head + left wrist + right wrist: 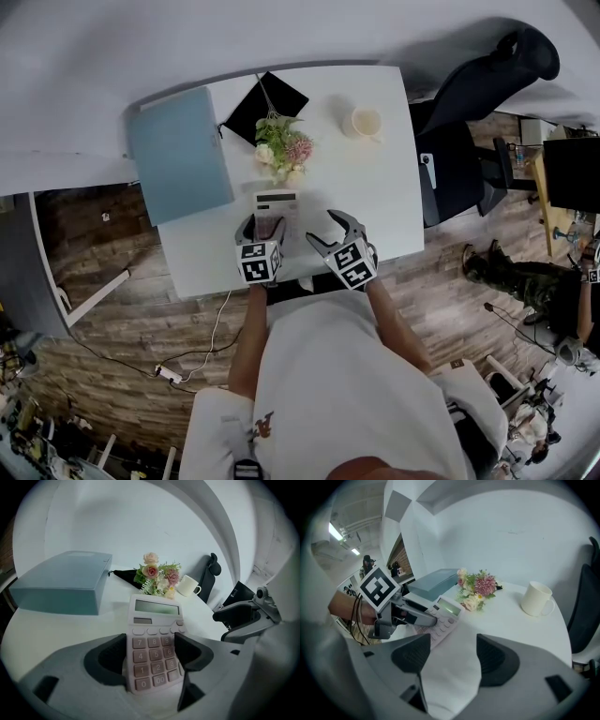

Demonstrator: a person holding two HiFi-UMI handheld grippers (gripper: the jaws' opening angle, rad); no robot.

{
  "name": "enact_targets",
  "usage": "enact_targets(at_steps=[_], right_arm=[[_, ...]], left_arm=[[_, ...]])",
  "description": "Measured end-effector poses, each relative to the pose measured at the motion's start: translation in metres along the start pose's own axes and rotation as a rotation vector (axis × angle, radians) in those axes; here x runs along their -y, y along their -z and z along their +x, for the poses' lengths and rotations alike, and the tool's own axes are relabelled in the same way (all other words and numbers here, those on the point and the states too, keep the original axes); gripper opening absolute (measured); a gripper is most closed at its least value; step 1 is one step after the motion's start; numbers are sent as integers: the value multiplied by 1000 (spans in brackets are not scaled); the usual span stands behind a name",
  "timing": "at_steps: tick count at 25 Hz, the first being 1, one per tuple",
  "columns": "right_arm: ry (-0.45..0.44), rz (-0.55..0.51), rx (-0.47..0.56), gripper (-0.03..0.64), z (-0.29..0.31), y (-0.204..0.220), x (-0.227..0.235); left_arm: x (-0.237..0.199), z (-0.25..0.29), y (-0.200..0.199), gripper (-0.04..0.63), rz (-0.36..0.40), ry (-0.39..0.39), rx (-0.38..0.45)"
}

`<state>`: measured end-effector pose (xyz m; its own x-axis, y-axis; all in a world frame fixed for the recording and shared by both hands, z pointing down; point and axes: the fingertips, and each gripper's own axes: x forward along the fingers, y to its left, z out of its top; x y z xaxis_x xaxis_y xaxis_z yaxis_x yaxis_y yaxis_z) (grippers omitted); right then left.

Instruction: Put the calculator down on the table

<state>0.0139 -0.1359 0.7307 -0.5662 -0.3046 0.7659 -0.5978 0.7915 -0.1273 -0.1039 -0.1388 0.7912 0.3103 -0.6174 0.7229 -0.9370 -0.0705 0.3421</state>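
A pale pink calculator (277, 212) lies flat on the white table (380, 192), near its front edge. My left gripper (264, 225) straddles its lower half. In the left gripper view the calculator (154, 641) sits between the dark pads (112, 656), which stand at its two sides without clearly pressing, so the left gripper (151, 651) reads as open. My right gripper (330, 231) hovers just to the right, open, with only bare table between its jaws (452, 656). The right gripper view also shows the left gripper (410, 613) over the calculator (443, 613).
A blue-grey box (178, 155) sits at the table's far left, with a black folder (265, 105) behind a small bunch of flowers (284, 148). A white cup (364, 122) stands at the far right. A black office chair (469, 122) is beside the table's right edge.
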Motion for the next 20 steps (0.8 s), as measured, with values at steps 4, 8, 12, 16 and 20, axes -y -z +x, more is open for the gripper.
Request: enact_targets(at_steps=[4, 8, 12, 16, 20], right_arm=[[4, 0, 4, 311, 0, -2, -1], [13, 1, 14, 310, -2, -5, -3], [37, 9, 35, 302, -6, -11, -5], [72, 10, 74, 301, -11, -20, -3], [108, 2, 123, 304, -18, -36, -2]], left_arm=[[1, 1, 0, 333, 13, 4, 0], [3, -4, -5, 331, 23, 16, 21], [6, -16, -15, 333, 59, 35, 70], [13, -29, -32, 333, 128, 56, 128], [20, -44, -56, 334, 202, 70, 194]])
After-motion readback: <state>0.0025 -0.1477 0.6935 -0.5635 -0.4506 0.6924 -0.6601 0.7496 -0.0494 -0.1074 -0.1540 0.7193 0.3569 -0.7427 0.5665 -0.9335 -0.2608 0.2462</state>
